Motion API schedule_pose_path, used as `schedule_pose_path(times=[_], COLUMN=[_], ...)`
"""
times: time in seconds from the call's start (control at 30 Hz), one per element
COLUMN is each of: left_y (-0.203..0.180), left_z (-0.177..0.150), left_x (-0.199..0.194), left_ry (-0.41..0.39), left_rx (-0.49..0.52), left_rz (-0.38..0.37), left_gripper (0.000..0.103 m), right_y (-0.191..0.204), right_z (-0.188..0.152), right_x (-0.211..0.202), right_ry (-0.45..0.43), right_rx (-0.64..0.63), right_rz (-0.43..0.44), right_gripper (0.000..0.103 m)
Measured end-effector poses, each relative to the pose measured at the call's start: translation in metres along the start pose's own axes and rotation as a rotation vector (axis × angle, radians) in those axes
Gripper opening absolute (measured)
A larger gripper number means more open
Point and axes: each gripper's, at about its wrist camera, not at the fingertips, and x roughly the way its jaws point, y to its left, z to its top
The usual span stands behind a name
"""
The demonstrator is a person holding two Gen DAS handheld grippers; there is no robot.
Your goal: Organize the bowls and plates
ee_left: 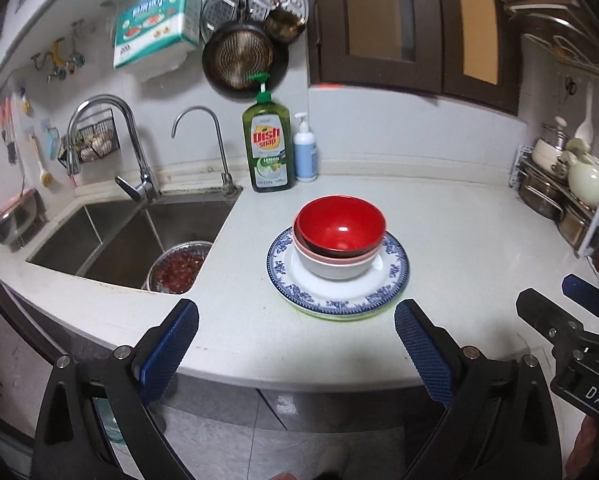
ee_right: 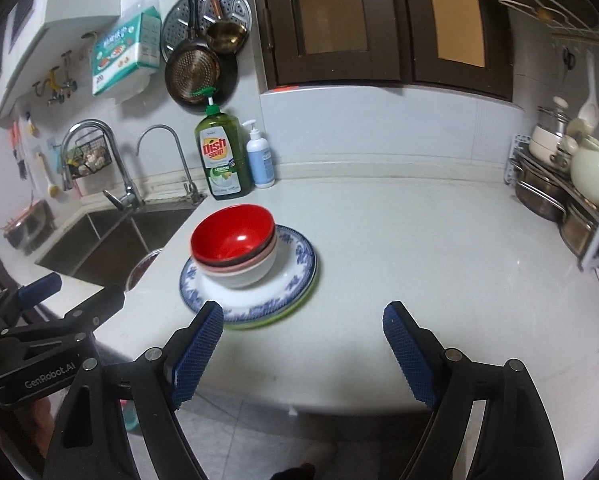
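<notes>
We see a glossy red bowl (ee_left: pixel 341 228), smooth as lacquer or plastic, nested in a pink bowl (ee_left: pixel 331 257) and a white glazed bowl (ee_left: pixel 335 268). They sit on a shiny glazed blue-patterned plate (ee_left: pixel 339 300). The white countertop (ee_left: pixel 459 240) looks smooth, with a soft sheen. We note brushed metal in the sink (ee_left: pixel 111 236), polished chrome on the tall faucet (ee_left: pixel 111 140), and translucent green plastic in the dish soap bottle (ee_left: pixel 268 148). The cabinet doors (ee_left: pixel 379 20) appear dark wood. Each gripper pad (ee_left: pixel 171 348) shows rough, knurled blue rubber on matt black plastic.
</notes>
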Motion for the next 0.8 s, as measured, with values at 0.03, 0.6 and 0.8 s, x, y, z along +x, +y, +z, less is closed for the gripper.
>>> schedule_pose_path(times=[0.03, 0.6, 0.8], left_y=[0.000, 0.016, 0.025], left_z=[-0.004, -0.027, -0.031], left_x=[-0.008, -0.080, -0.093], left_ry=[-0.012, -0.141, -0.153], left_rx=[0.003, 0.073, 0.079], left_rz=[-0.006, -0.048, -0.067], left_gripper=[0.100, 0.103, 0.103], right_y=[0.000, 0.026, 0.039], right_z=[-0.005, -0.049, -0.054], right_x=[-0.007, -0.094, -0.110], right_ry=[-0.007, -0.102, -0.127], right_rx=[0.002, 0.005, 0.011], right_rz=[-0.001, -0.053, -0.087], right_gripper=[0.083, 0.083, 0.083])
